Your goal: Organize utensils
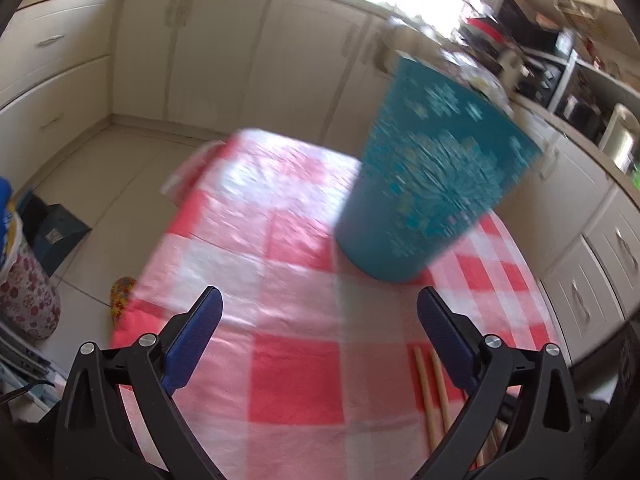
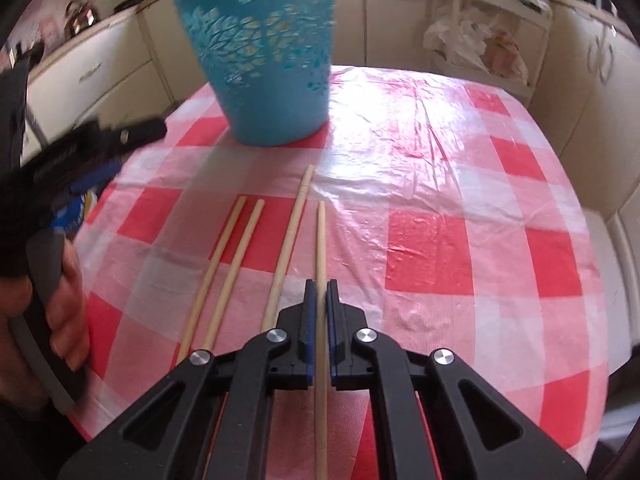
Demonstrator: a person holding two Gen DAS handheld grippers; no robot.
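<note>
Four pale wooden chopsticks [image 2: 256, 272] lie on the checked tabletop [image 2: 440, 208]; the right gripper [image 2: 321, 286] is clamped on the rightmost chopstick [image 2: 321, 240], lower centre of frame

No legible text or labels anywhere.

Both claws [image 1: 318, 306] [image 2: 320, 286] had black triangular-cutout arms, silver screws and blue pads [image 1: 192, 340]; the left hand [image 2: 66, 300] gripped a grey handle.

Red-and-white checked tablecloth [image 2: 436, 248], cream kitchen cabinets [image 1: 224, 60], tiled floor [image 1: 100, 184]
</note>
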